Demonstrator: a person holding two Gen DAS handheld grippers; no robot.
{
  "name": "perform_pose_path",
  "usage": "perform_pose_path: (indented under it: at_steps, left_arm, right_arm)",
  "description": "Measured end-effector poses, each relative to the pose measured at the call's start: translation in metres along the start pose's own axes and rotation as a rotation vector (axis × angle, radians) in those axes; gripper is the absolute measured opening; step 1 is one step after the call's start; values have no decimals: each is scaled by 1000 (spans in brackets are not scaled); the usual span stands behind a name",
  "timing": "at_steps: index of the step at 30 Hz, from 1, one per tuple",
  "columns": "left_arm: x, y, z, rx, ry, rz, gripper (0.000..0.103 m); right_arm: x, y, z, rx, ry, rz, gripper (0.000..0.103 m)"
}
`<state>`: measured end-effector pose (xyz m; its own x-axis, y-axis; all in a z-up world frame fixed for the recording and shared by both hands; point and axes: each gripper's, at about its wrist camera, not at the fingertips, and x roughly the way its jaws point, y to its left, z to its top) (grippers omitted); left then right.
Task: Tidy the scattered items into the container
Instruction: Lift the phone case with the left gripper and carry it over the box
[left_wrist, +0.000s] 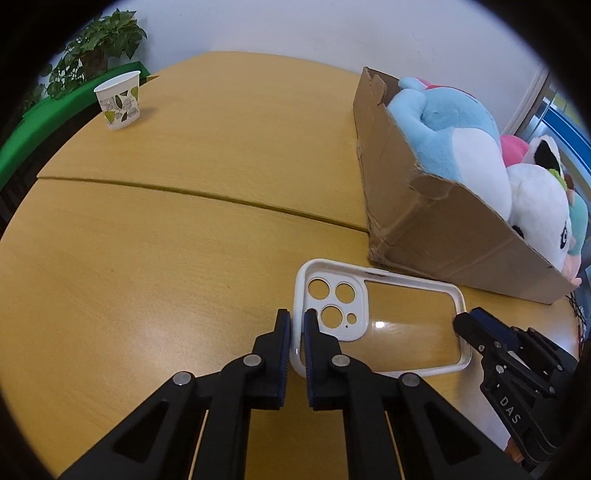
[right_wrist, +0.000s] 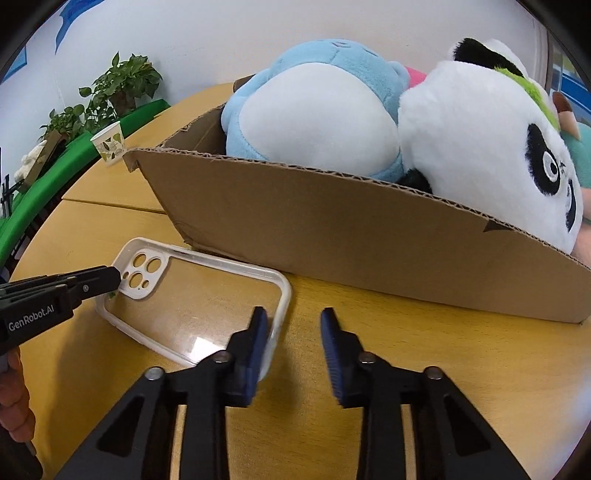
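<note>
The phone case (left_wrist: 380, 321) is a clear-backed shell with a white rim and a white camera block pierced by three large round holes and smaller ones; it lies flat on the yellow wooden surface (left_wrist: 166, 258), its back showing the wood through it with a bright glare spot.

In your left wrist view it sits at lower centre, just in front of the near corner of the cardboard box (left_wrist: 443, 236) at the right. Your left hand-held gripper (left_wrist: 297, 317) has its jaws narrowed onto the case's white rim at the camera-block end, one finger outside the rim and one inside. Your right hand-held gripper (left_wrist: 467, 321) comes in from the lower right and meets the case's opposite end. A blue plush toy (left_wrist: 450, 125) and a white panda plush (left_wrist: 535, 206) fill the box. A leaf-printed paper cup (left_wrist: 120, 99) stands well apart at upper left.

In your right wrist view the case (right_wrist: 192, 295) lies at lower left, just beside the box (right_wrist: 351, 243) that spans the middle. Your right hand-held gripper (right_wrist: 293, 317) stands partly open: its left finger overlaps the case's near end while the right one is over bare surface (right_wrist: 424, 350), so no clamp shows. Your left hand-held gripper (right_wrist: 116, 278) reaches in from the left edge to the camera-block corner.
</note>
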<state>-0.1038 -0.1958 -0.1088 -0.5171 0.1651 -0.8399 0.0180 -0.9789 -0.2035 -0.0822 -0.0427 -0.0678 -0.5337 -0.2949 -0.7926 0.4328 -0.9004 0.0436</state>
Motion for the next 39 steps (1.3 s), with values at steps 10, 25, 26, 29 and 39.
perform_pose_path:
  at_steps: [10, 25, 26, 29, 39]
  left_arm:
    - [-41, -37, -17, 34, -49, -41, 5]
    - [-141, -175, 84, 200, -321, -160, 5]
    - [-147, -181, 93, 212, -339, -166, 5]
    - [-162, -198, 117, 244, -384, -181, 5]
    - [-170, -207, 181, 255, -438, -168, 5]
  right_arm:
    - [-17, -34, -9, 82, 46, 103, 7]
    - [-182, -114, 69, 46, -342, -37, 6]
    - [-190, -117, 77, 41, -365, -49, 6]
    - [-212, -127, 99, 31, -422, -72, 7]
    - [-231, -134, 175, -13, -492, -97, 7]
